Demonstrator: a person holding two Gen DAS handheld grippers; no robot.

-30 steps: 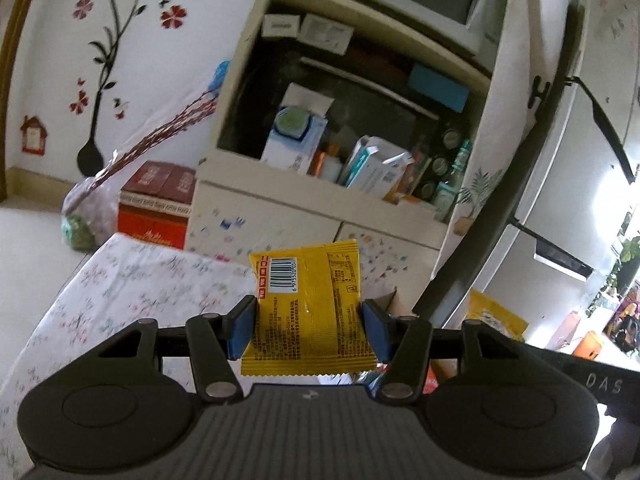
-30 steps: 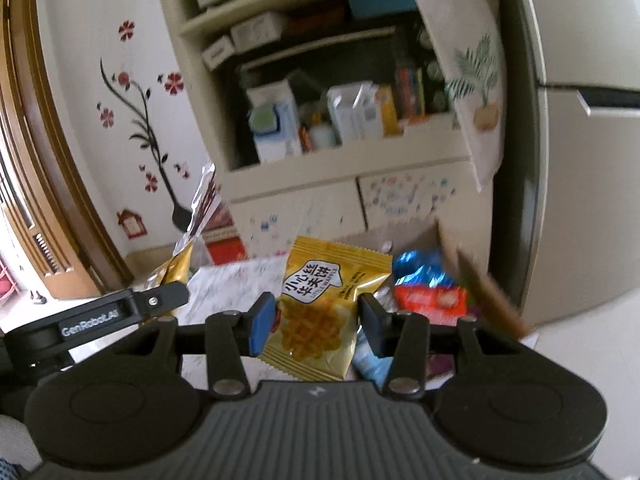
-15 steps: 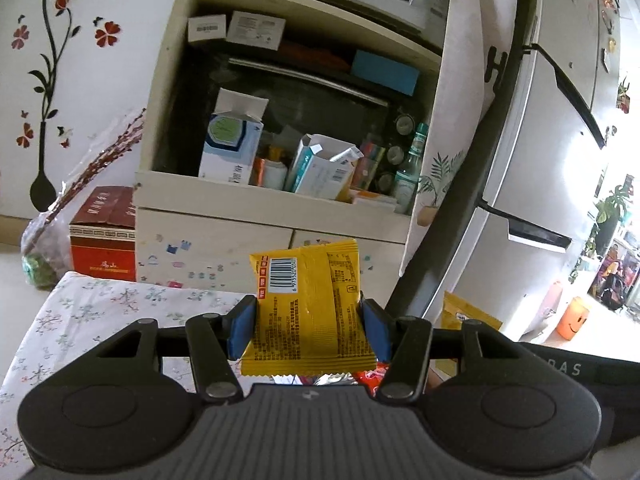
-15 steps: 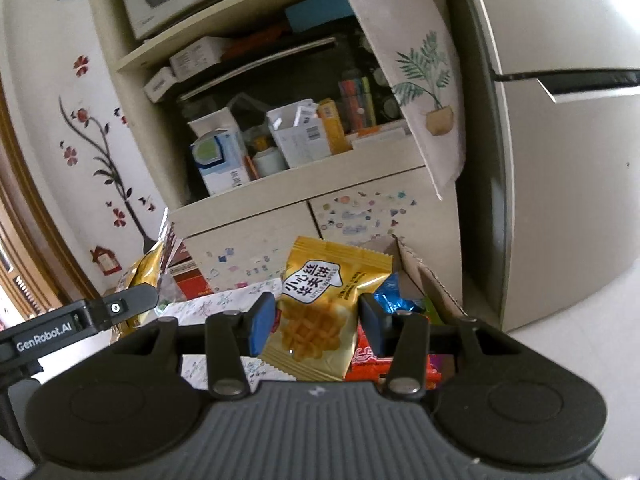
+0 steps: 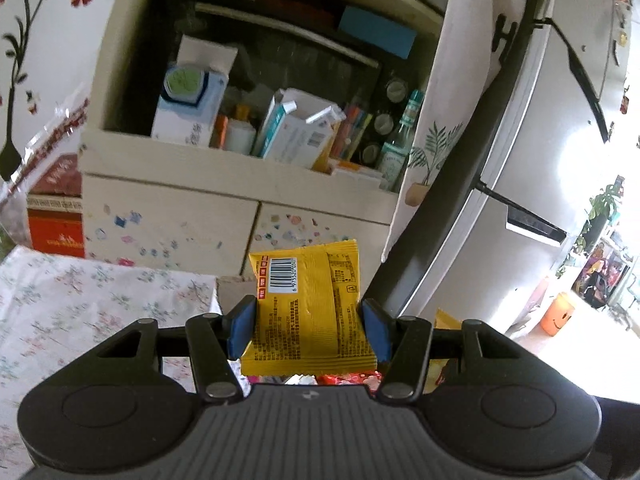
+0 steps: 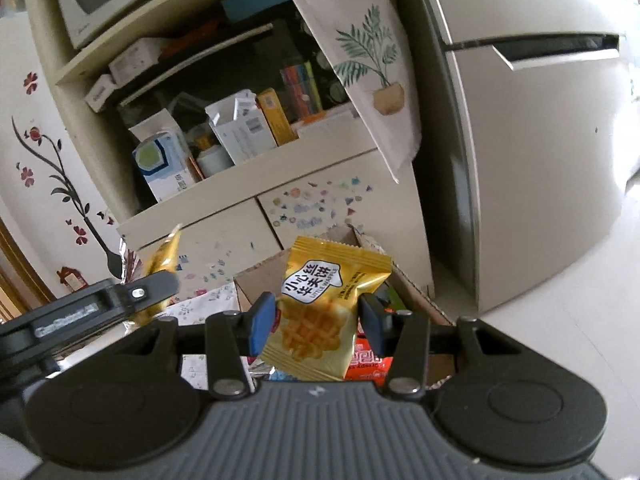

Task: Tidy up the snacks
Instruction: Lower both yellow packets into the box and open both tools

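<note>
Both grippers have shifted toward the cardboard box (image 6: pixel 408 280) since the earlier frames. Left gripper (image 5: pixel 308 326) is clamped on a yellow packet (image 5: pixel 308 304), barcode side up, above the box's snacks beside the floral worktop (image 5: pixel 100 304). Right gripper (image 6: pixel 316 320) is clamped on a waffle packet (image 6: pixel 320 312) over the box

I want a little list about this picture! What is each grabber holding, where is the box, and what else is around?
left gripper: jaws shut on a yellow snack packet, barcode side facing the camera
right gripper: jaws shut on a yellow waffle packet, waffle picture facing the camera
cardboard box: open, just beyond the right gripper, with red and other wrappers inside
table: flowery cloth, box at its edge
behind: cream shelf unit full of cartons and bottles
beside it: pale fridge
</note>
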